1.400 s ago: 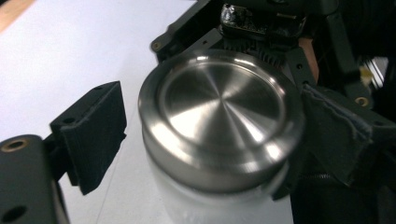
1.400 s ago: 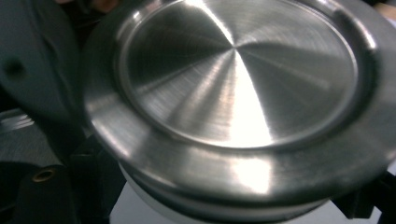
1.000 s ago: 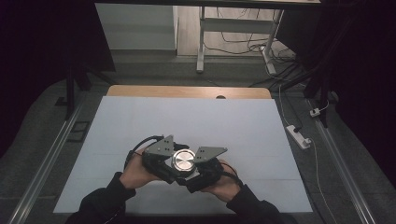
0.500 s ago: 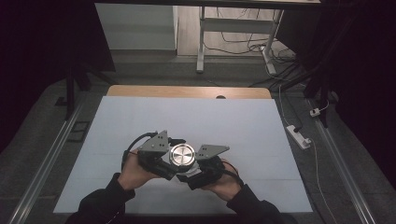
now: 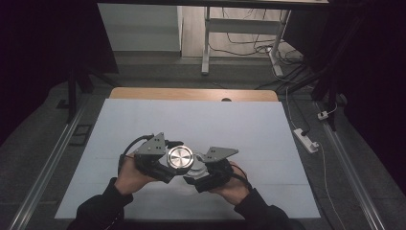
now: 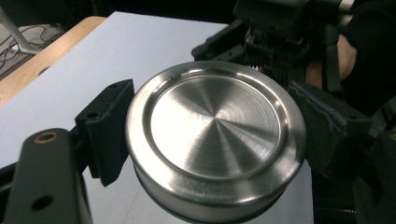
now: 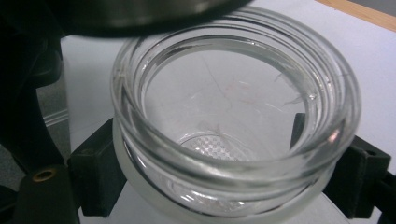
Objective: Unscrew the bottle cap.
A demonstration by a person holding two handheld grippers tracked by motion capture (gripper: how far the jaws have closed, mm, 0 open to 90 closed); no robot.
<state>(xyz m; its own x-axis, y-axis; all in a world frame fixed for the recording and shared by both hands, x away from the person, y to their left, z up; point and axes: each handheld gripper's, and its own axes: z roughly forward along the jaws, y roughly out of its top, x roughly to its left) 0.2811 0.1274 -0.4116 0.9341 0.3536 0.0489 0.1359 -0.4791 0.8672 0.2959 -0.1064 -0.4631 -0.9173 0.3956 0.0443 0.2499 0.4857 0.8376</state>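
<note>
Lid point(image 6: 215, 140) sits clamped in my left tongs point(image 5: 160, 160), just above and left of the jar point(image 7: 236, 126). My right tongs point(image 5: 206, 173) grip the jar below its threads, mouth upward and clear, likely so lid and threads can meet.

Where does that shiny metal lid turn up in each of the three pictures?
High view: the metal lid sits low and left of centre, between the two hands.
Left gripper view: the lid takes up the middle, clamped between the black jaws.
Right gripper view: its dark underside runs along the top edge, above the glass jar.
Shared landmark: the white table.
</note>
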